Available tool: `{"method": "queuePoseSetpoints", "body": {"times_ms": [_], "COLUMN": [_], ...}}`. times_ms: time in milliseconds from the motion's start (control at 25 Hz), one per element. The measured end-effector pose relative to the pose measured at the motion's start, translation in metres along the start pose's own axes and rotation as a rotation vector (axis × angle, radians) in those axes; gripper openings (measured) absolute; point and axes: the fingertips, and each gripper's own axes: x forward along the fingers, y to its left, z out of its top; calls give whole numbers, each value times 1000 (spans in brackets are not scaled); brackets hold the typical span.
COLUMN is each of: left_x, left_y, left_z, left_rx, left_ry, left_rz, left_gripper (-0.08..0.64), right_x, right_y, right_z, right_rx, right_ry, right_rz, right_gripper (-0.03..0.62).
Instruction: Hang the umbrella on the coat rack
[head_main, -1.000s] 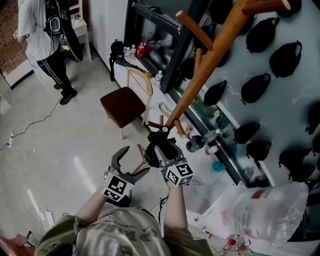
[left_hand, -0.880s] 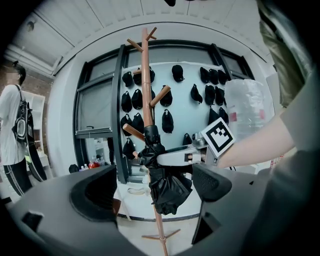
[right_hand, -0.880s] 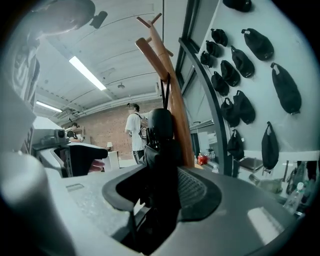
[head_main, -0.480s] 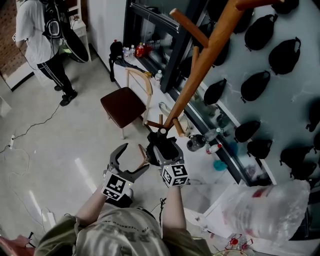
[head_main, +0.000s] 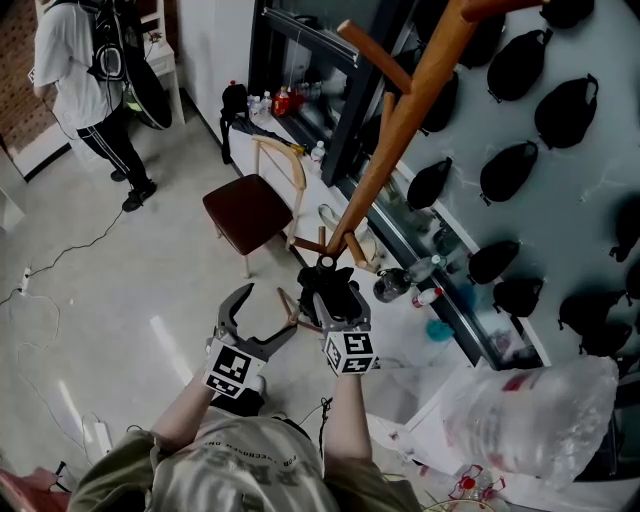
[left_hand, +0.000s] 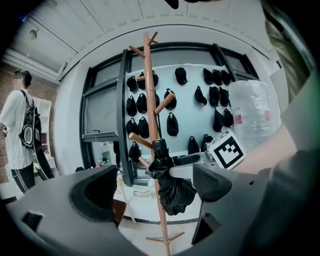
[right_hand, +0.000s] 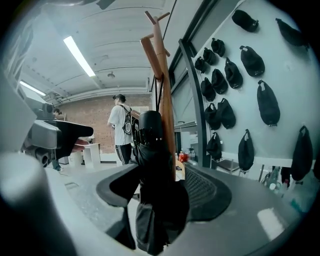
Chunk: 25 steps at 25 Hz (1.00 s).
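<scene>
A wooden coat rack (head_main: 400, 130) leans up through the head view, with pegs sticking out of its pole. A folded black umbrella (left_hand: 172, 192) hangs against the pole from a low peg. My right gripper (head_main: 328, 290) is at the umbrella, and its jaws stand wide on either side of it. In the right gripper view the umbrella (right_hand: 152, 165) fills the gap between the jaws, and the pads do not seem to press on it. My left gripper (head_main: 268, 315) stays a little to the left, open and with nothing in it.
A wooden chair (head_main: 250, 210) stands on the floor beyond the rack's base. A person (head_main: 85, 70) stands at the far left. Black caps (head_main: 510, 170) hang on the wall to the right. A plastic bag (head_main: 530, 425) lies at the lower right, and bottles (head_main: 400, 285) lie near the rack.
The right gripper's jaws have spread apart around the umbrella, and that hand has sunk slightly. The left gripper has kept its place.
</scene>
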Motion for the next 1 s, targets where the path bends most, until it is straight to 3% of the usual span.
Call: {"method": "queuePoseSetpoints", "body": {"times_ms": [200,440,1000], "left_x": [-9,-25,-68], "left_y": [-3,-12,-58], "left_z": [7,16,52], "left_rx": [-5,-17,-38], "left_ry": [-2,-12,-108], "left_rz": [15,39,82], "left_gripper": [459,459,457], "right_x": [-16,-48,-159], "right_y": [-7,-16,35], "right_z": [1,23,102], "right_rx": [39,111,66], "right_ry": [-9,-87,-287], "right_rz": [-39,-91,-82], "right_gripper": [276,276,275]}}
